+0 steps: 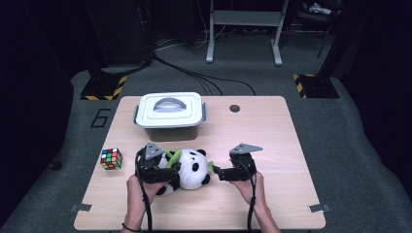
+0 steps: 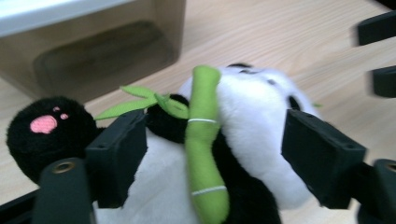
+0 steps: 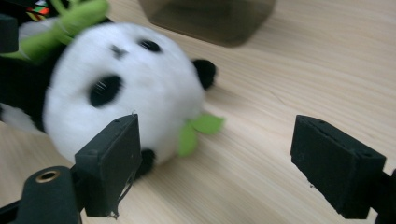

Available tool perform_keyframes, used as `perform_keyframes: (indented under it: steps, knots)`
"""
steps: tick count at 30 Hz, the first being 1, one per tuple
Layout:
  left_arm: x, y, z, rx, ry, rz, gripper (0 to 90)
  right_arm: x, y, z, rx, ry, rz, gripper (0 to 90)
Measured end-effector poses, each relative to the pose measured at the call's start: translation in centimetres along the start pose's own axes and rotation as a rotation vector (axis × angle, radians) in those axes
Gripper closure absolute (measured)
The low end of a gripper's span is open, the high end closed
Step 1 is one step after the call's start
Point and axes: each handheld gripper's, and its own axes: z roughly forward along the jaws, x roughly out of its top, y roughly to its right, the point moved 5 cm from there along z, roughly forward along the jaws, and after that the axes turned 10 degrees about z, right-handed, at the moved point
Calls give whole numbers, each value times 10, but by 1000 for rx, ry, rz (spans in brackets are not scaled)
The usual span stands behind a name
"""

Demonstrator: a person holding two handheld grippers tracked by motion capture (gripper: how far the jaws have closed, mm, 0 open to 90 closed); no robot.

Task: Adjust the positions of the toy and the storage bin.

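Note:
A plush panda (image 1: 192,170) lies on its back on the wooden table (image 1: 272,145), holding a green bamboo stalk (image 2: 203,154) across its chest. My left gripper (image 1: 167,172) stands open astride the panda's body (image 2: 252,107), one jaw at each side and the pads not squeezing it. My right gripper (image 1: 216,171) is open just right of the panda's head (image 3: 140,79). Its left jaw sits close to the head and a green leaf (image 3: 201,128), with bare table between the jaws. Its jaw tips also appear at the far right edge of the left gripper view.
A white lidded storage box (image 1: 170,114) with a grey handle stands behind the panda, near the table's far edge. A colour cube (image 1: 111,158) rests at the left. Bare wood (image 1: 272,145) stretches to the right and front.

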Motion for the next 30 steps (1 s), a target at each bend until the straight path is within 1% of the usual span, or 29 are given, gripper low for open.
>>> perform_keyframes:
  steps: [2, 3, 4, 5, 6, 8, 10, 13, 15, 16, 18, 19, 20, 21, 23, 24, 25, 26, 28, 30]
  knots:
    - [-2, 0, 6, 8, -21, -1, 314, -8, 13, -4, -19, -7, 27, 154]
    - [-4, 0, 10, 23, -38, 2, 353, -10, 18, -4, -28, -7, 29, 154]
    - [-5, 0, 12, 41, -57, 4, 370, -15, 25, -5, -41, -11, 44, 155]
    - [-6, -1, 14, 58, -71, 21, 399, -18, 31, -6, -53, -14, 48, 156]
    - [-7, 0, 16, 69, -81, 29, 424, -22, 36, -6, -63, -17, 58, 156]
    - [-8, 0, 18, 98, -106, 52, 460, -27, 46, -7, -72, -22, 78, 157]
    - [-9, 1, 20, 112, -111, 61, 512, -31, 53, -7, -81, -22, 95, 160]
    - [-11, -2, 20, 89, -111, 80, 611, -35, 61, -6, -95, -28, 111, 164]
    - [-11, -4, 18, 69, -101, 94, 662, -39, 67, -6, -105, -31, 128, 166]
    - [-12, -5, 18, 63, -91, 100, 677, -40, 70, -5, -101, -31, 135, 166]
    - [-11, -7, 16, 39, -85, 121, 695, -42, 74, -6, -109, -26, 150, 166]
    - [-11, -7, 15, 26, -72, 128, 702, -43, 77, -7, -114, -26, 155, 165]
    - [-10, -8, 13, 10, -62, 157, 707, -43, 79, -7, -115, -21, 157, 165]
    - [-10, -9, 11, -12, -44, 195, 710, -44, 81, -8, -116, -19, 162, 165]
    - [-10, -14, 7, -70, -22, 218, 717, -45, 85, -9, -121, -16, 166, 166]
    - [-11, -16, 6, -81, -18, 225, 719, -45, 86, -10, -121, -15, 177, 166]
    - [-12, -21, 3, -82, -18, 232, 719, -46, 87, -10, -124, -18, 184, 166]
    - [-14, -26, 0, -96, -19, 243, 719, -47, 89, -10, -127, -21, 185, 165]
    - [-16, -33, -3, -105, -9, 241, 719, -49, 93, -10, -135, -23, 188, 164]
    - [-20, -41, -9, -122, -10, 250, 719, -50, 94, -11, -137, -20, 196, 163]
